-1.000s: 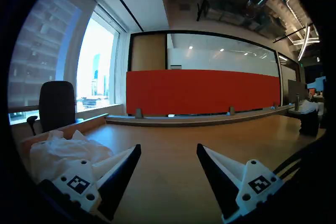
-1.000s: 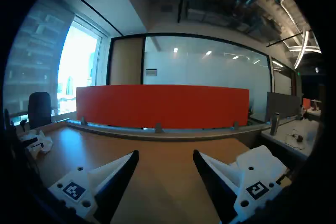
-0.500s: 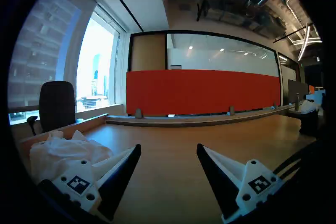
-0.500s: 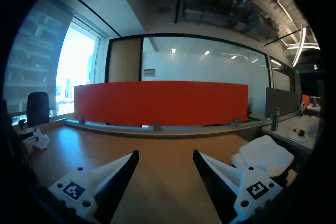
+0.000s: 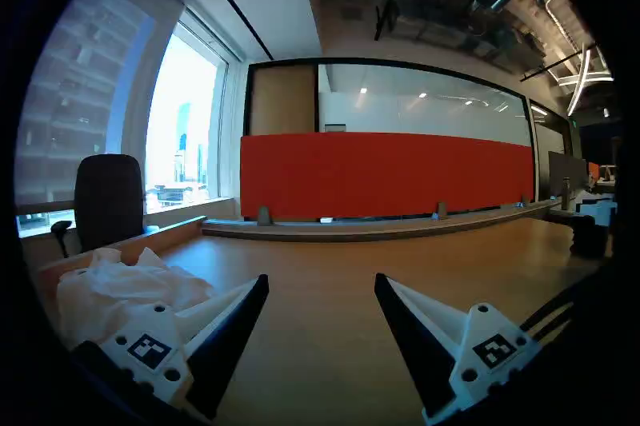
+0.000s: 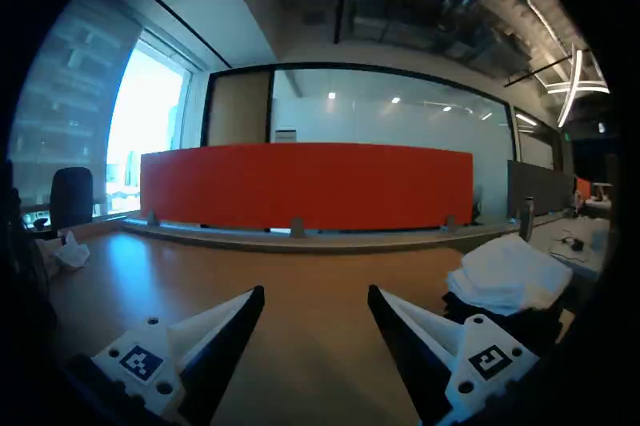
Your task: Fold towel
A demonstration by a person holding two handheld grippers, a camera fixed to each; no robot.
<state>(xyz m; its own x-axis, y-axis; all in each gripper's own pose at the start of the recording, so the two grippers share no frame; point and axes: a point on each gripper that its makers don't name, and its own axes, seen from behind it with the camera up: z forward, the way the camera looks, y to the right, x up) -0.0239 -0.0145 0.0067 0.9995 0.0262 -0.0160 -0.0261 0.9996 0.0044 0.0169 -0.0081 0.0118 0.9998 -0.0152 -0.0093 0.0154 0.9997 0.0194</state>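
On the wooden desk [image 5: 336,250], near left: a crumpled white towel [image 5: 120,290], heaped just behind the left finger of the left gripper [image 5: 320,278]. Fingers spread wide, gripping nothing. Same for the right gripper [image 6: 315,290]: parted, empty, low over the wood.

Looks light, soft and limp; likely to sag and bunch, not to slip or break. Best taken by a corner or hem, one per gripper, then pulled flat before folding; no clear edge to pick out in the heap.

Through the left gripper view, the heap up close, an office chair [image 5: 108,198] behind. Through the right gripper view, what seems the same towel [image 6: 70,254] small at far left, plus a neat stack of folded white cloths [image 6: 512,274] at near right.
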